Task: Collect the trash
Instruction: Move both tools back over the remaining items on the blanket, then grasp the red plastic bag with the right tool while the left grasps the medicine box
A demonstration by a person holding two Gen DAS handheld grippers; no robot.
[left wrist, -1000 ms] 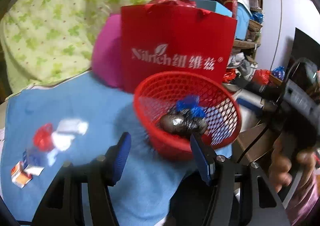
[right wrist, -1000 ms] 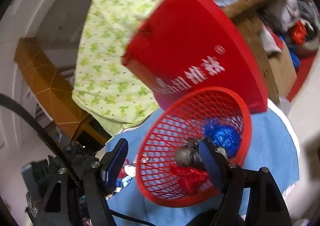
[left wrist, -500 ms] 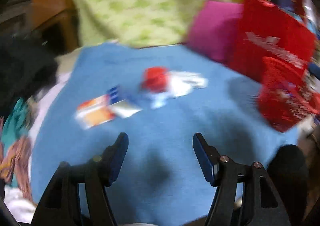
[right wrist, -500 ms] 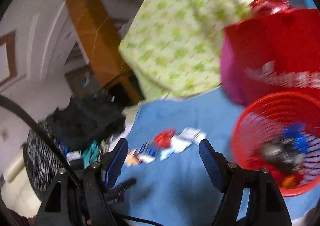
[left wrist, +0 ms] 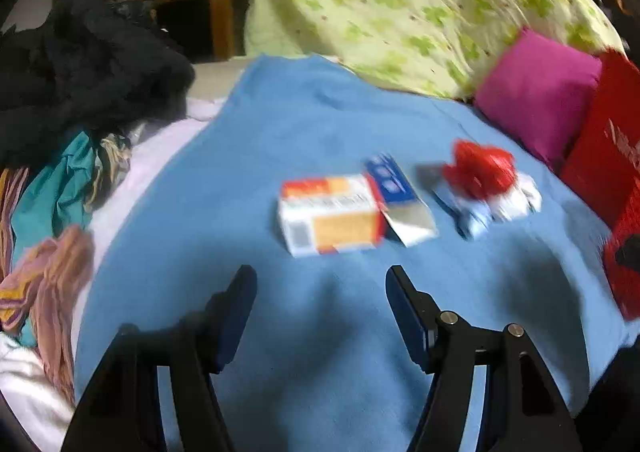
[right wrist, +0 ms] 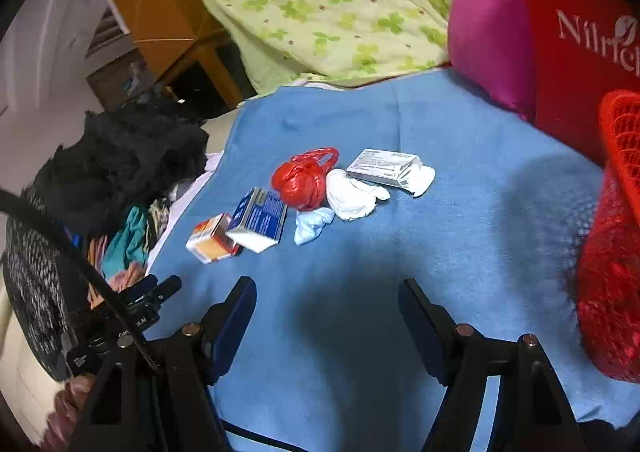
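Observation:
Litter lies in a row on a blue blanket (left wrist: 312,120): an orange-and-white box (left wrist: 330,214), a blue box (left wrist: 394,188), a red plastic bag (left wrist: 480,168) and white wads (left wrist: 516,200). My left gripper (left wrist: 320,276) hangs open just short of the orange-and-white box, nothing between its fingers. The right wrist view shows the same litter farther off: orange-and-white box (right wrist: 212,238), blue box (right wrist: 260,218), red bag (right wrist: 302,180), white wad (right wrist: 352,194), pale blue mask (right wrist: 312,224) and grey-white box (right wrist: 382,166). My right gripper (right wrist: 327,286) is open and empty. The red mesh basket (right wrist: 612,252) stands at the right edge.
A red paper bag (right wrist: 580,44) and a pink cushion (right wrist: 488,28) stand behind the basket, below a green-flowered quilt (left wrist: 400,0). Dark and coloured clothes (left wrist: 80,92) are heaped along the blanket's left edge. The left tool's black body (right wrist: 116,328) and a hand (right wrist: 68,404) show lower left.
Both grippers have swung left and down, away from the red basket and toward the litter. The basket has slid to the right edge of both views. Both stay empty.

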